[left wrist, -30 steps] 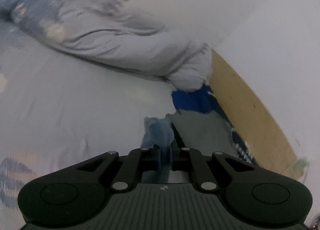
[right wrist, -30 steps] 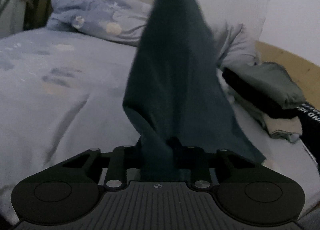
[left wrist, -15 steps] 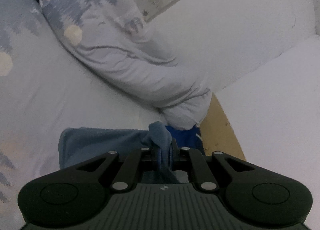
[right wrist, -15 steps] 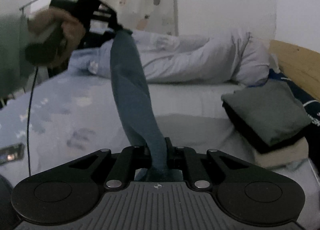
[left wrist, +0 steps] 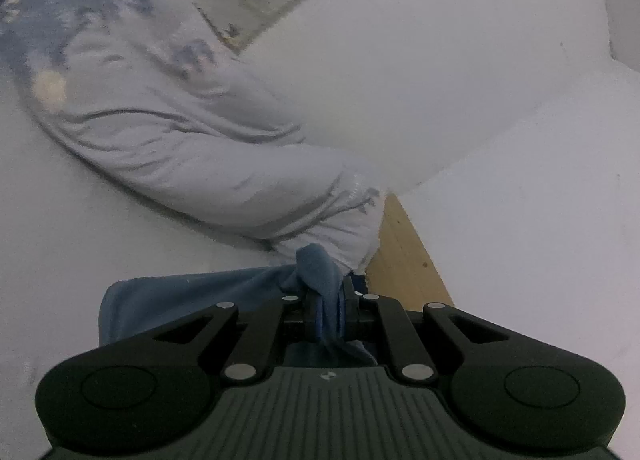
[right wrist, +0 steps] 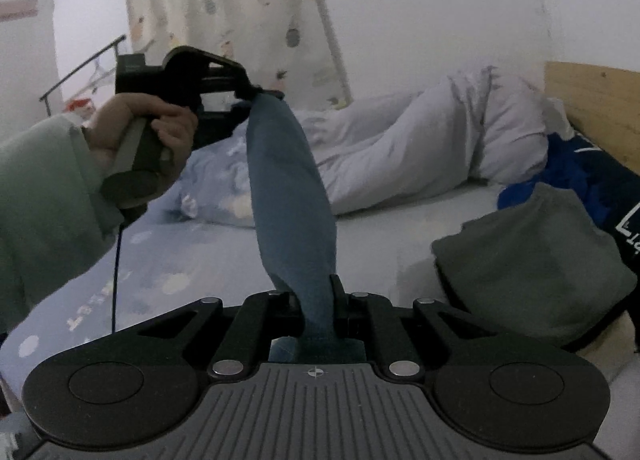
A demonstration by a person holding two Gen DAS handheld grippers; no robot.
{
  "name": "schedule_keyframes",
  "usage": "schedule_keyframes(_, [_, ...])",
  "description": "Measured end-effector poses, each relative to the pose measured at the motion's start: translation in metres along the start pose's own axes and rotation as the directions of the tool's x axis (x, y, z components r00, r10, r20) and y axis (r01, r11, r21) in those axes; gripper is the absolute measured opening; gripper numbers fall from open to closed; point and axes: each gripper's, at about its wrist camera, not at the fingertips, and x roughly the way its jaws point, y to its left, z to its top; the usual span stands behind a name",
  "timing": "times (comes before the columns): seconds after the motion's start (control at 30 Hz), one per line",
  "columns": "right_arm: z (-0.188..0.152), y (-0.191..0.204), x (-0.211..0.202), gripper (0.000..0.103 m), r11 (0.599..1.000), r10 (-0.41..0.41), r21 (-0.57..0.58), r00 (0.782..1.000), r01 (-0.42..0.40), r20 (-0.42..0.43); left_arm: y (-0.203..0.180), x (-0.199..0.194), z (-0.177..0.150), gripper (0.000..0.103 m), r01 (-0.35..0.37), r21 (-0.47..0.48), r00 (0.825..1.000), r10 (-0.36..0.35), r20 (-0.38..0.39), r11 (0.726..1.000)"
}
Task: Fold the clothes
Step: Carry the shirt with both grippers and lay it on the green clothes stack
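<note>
Right wrist view: blue cloth (right wrist: 288, 196) stretched, twisted between both clenched tools (right wrist: 316, 300)

Left claw (left wrist: 326, 314) clamped on bunched blue cloth (left wrist: 192, 296), rest trailing left over bed (left wrist: 60, 240). Crumpled patterned duvet (left wrist: 192, 156) just beyond. White wall (left wrist: 420, 60) far right, wooden headboard strip (left wrist: 404, 256) right of cloth.

blue cloth (right wrist: 292, 196) ends hidden, sleeve (right wrist: 44, 188) cropped
</note>
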Motion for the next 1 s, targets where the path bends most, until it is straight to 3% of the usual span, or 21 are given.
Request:
schedule_keyframes(0.17, [0.020, -0.055, 0.009, 0.011, 0.999, -0.010, 0.038, 1.000, 0.009, 0.015, -0.036, 0.064, -0.008, 0.010, -0.016, 0.037, 1.000, 0.017, -0.023, 0.999])
schedule_keyframes(0.47, [0.042, -0.185, 0.022, 0.011, 0.973, -0.063, 0.225, 0.997, 0.052, 0.043, -0.100, 0.229, -0.061, 0.010, -0.104, 0.138, 0.985, 0.121, -0.123, 0.985])
schedule_keyframes(0.6, [0.039, -0.253, 0.028, 0.011, 0.936, -0.079, 0.348, 0.996, 0.060, 0.039, -0.121, 0.295, -0.100, 0.010, -0.144, 0.237, 0.971, 0.184, -0.155, 0.961])
schedule_keyframes(0.77, [0.005, -0.318, 0.038, 0.012, 0.882, -0.146, 0.452, 0.989, 0.129, 0.004, -0.129, 0.360, -0.156, 0.013, -0.166, 0.359, 0.952, 0.244, -0.186, 0.919])
schedule_keyframes(0.83, [-0.012, -0.341, 0.042, 0.015, 0.847, -0.148, 0.518, 0.989, 0.123, 0.008, -0.131, 0.377, -0.172, 0.032, -0.120, 0.412, 0.956, 0.216, -0.196, 0.903])
schedule_keyframes(0.9, [-0.026, -0.359, 0.044, 0.016, 0.823, -0.144, 0.556, 0.990, 0.113, 0.011, -0.135, 0.382, -0.187, 0.063, -0.013, 0.498, 0.967, 0.139, -0.215, 0.867])
schedule_keyframes(0.97, [-0.039, -0.373, 0.045, 0.023, 0.819, -0.138, 0.565, 0.990, 0.105, 0.016, -0.135, 0.374, -0.193, 0.100, 0.031, 0.550, 0.979, 0.084, -0.184, 0.834])
schedule_keyframes(1.0, [-0.043, -0.378, 0.043, 0.034, 0.819, -0.152, 0.562, 0.988, 0.117, 0.016, -0.134, 0.367, -0.194, 0.103, 0.044, 0.572, 0.985, 0.060, -0.161, 0.819])
